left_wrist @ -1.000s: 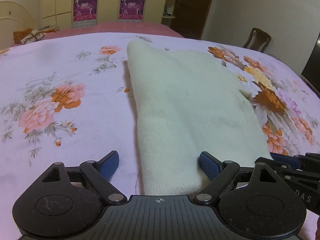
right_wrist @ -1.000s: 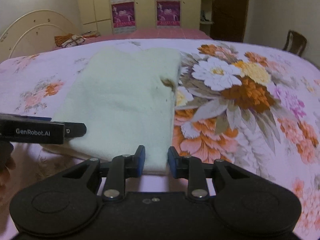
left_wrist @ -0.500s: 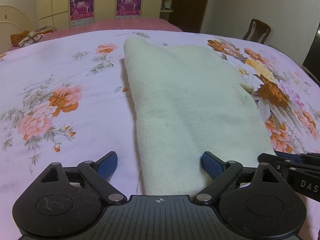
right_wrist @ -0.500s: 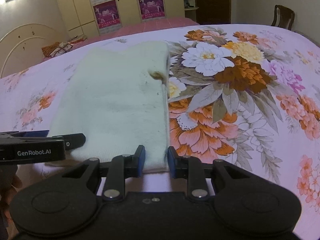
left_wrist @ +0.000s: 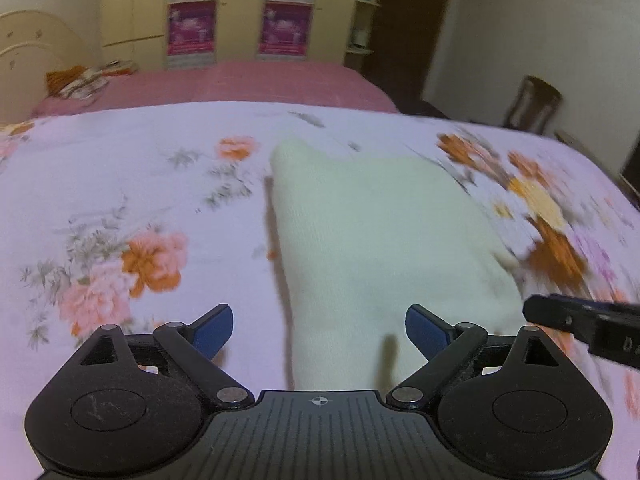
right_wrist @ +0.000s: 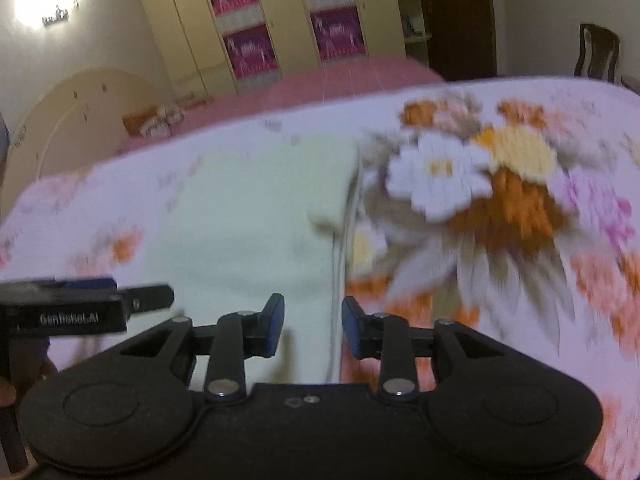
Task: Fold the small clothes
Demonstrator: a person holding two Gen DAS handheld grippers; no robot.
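A cream knitted garment (left_wrist: 384, 240) lies folded lengthwise on the floral bedspread (left_wrist: 120, 200). My left gripper (left_wrist: 319, 330) is wide open, its blue pads astride the garment's near left corner. In the right wrist view the garment (right_wrist: 256, 232) runs away from me. My right gripper (right_wrist: 313, 322) is partly open with the garment's near right edge between its pads. Whether the pads touch the cloth I cannot tell. The other gripper shows at each view's side, the right one (left_wrist: 580, 328) and the left one (right_wrist: 80, 308).
A pink bed (left_wrist: 240, 80) stands behind the bedspread with a bundle of cloth (left_wrist: 80, 78) on it. Wardrobes with pink posters (right_wrist: 280, 20) line the back wall. A wooden chair (left_wrist: 532, 104) stands at the far right. Both views are blurred.
Both views have tilted up and away from the bed, so the garment sits lower and farther. My right gripper's jaws have opened wider. The left jaws stay wide open.
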